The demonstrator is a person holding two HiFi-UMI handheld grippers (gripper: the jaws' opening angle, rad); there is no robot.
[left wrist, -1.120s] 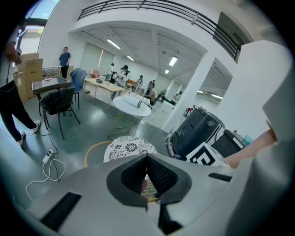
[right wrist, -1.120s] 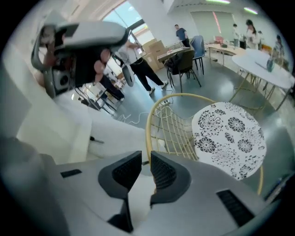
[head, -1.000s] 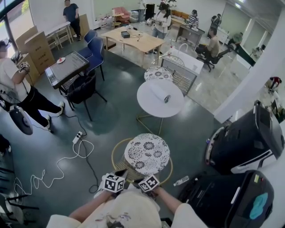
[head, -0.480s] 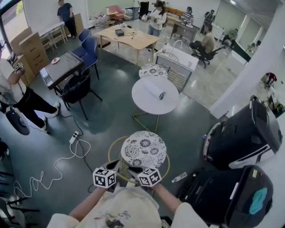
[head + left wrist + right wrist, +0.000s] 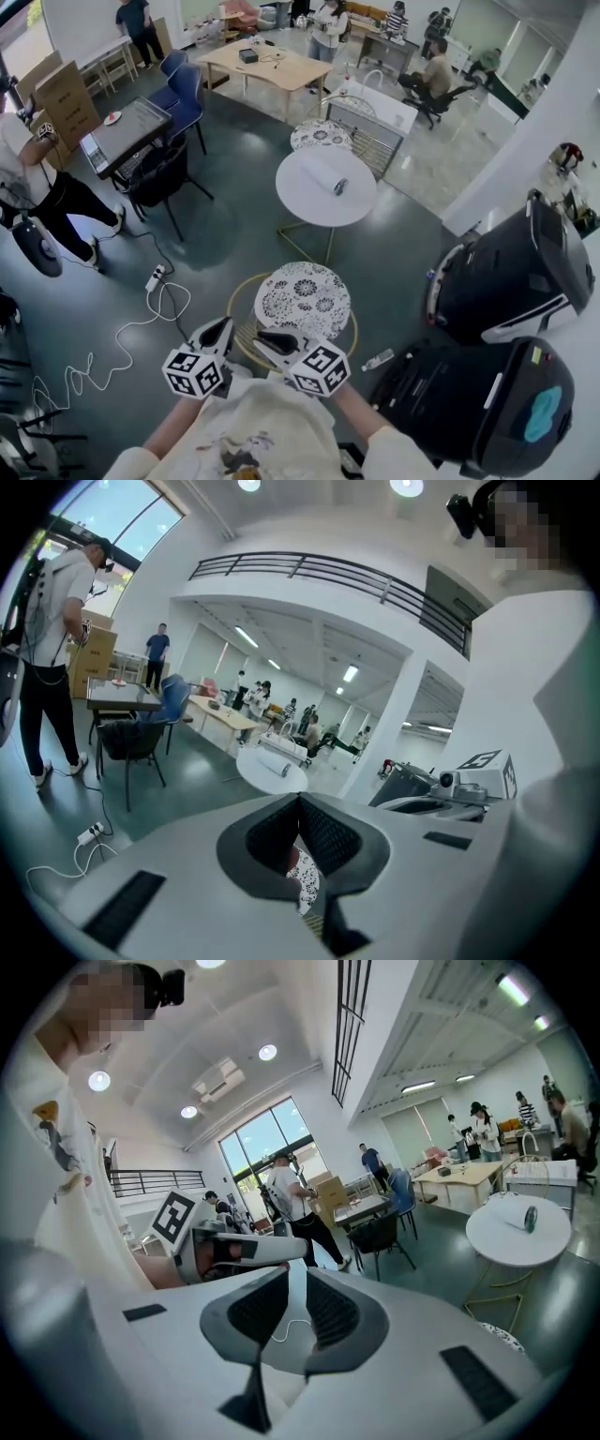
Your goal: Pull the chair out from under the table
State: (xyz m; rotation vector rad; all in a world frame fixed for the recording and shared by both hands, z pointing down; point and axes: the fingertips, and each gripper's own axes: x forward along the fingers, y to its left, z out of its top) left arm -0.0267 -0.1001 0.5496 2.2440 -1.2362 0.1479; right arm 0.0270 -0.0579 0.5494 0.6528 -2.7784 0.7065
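The chair (image 5: 305,298), a round stool with a black-and-white patterned seat on a gold ring frame, stands on the dark floor just in front of me, apart from the round white table (image 5: 325,186). A second patterned chair (image 5: 322,136) sits behind that table. Both grippers are raised near my chest, above the near edge of the chair and touching nothing. My left gripper (image 5: 223,324) has its tips together, with a sliver of the seat (image 5: 307,885) showing behind them. My right gripper (image 5: 263,336) keeps a narrow gap with nothing in it and faces the room.
A white cable and power strip (image 5: 155,278) lie on the floor to the left. Large black machines (image 5: 511,281) stand at the right. A dark chair (image 5: 159,183) and desk (image 5: 127,131) are at the back left, with several people standing around the room.
Both grippers have risen from the chair's near rim toward my chest and now point more level. The chair stays where it was.
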